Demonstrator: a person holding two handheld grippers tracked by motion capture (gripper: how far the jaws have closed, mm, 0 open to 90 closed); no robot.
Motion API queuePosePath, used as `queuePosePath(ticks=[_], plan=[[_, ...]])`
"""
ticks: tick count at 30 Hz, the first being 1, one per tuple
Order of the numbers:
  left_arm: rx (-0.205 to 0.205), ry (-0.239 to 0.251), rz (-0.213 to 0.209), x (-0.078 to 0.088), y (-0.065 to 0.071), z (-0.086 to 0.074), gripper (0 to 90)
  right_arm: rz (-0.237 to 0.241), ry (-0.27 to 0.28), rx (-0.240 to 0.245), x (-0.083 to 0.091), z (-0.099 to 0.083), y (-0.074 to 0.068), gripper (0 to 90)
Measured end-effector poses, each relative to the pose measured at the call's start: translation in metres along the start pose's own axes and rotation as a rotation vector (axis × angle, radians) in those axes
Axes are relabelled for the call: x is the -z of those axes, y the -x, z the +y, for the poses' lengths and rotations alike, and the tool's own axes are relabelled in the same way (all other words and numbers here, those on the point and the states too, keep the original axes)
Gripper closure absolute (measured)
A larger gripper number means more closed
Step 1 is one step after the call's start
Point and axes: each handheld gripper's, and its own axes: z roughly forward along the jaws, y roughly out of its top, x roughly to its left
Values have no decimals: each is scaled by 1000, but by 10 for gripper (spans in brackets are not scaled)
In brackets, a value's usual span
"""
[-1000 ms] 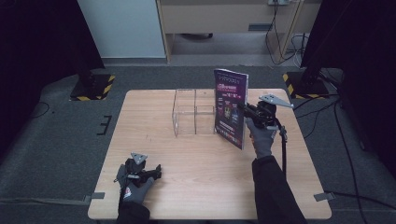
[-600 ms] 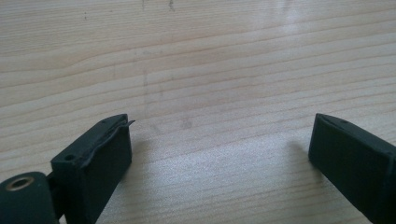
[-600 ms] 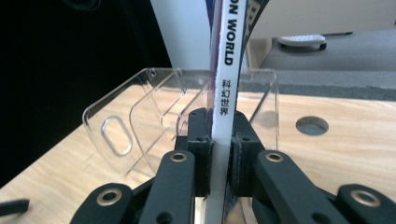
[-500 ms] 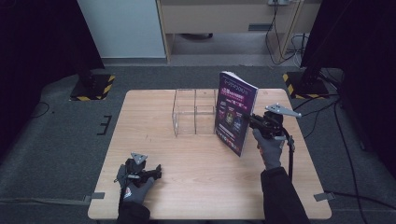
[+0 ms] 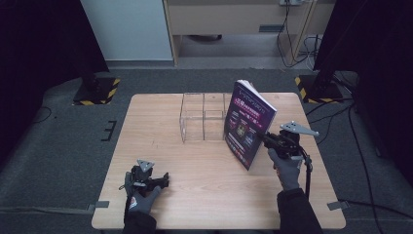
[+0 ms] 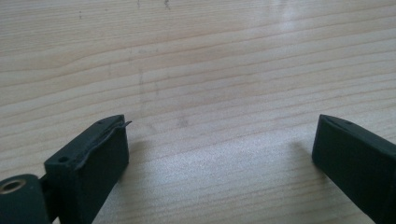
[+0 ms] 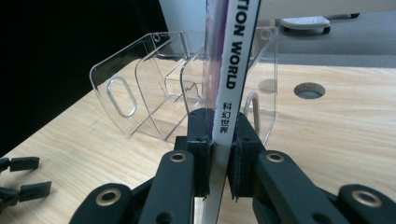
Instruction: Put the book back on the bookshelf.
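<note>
Clamping glossy magazine (image 7: pixel 224 116) spine | right tongs (image 7: pixel 218 140) | clear, seemingly acrylic organizer (image 5: pixel 203 116) behind

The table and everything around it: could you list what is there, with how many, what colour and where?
Magazine: one, purple cover with a white spine, held upright above the table's right half, clamped at the spine.
Clear plastic organizer: one, transparent, divided into compartments, at the far middle of the table, left of the magazine.
Table: one, light wood, centre of the floor, with a round hole in its top.
Stand bases: two, black with yellow stripes, on the grey floor off the far corners.
Cabinet: one, beige, beyond the table.
Left gripper: black, jaws open, resting near the table's near left.
Right gripper: black, shut on the magazine.
Gloved hands: two, grey.
</note>
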Motion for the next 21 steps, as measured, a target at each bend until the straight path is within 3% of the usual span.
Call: queuePosePath(ticks=[9,21], plan=[[-1,-8,-9,0,0,0,0,1,-8,5,4,-4,1,802],[-3,-9,-11,0,0,0,0,1,16,3,5,7,-4,754]])
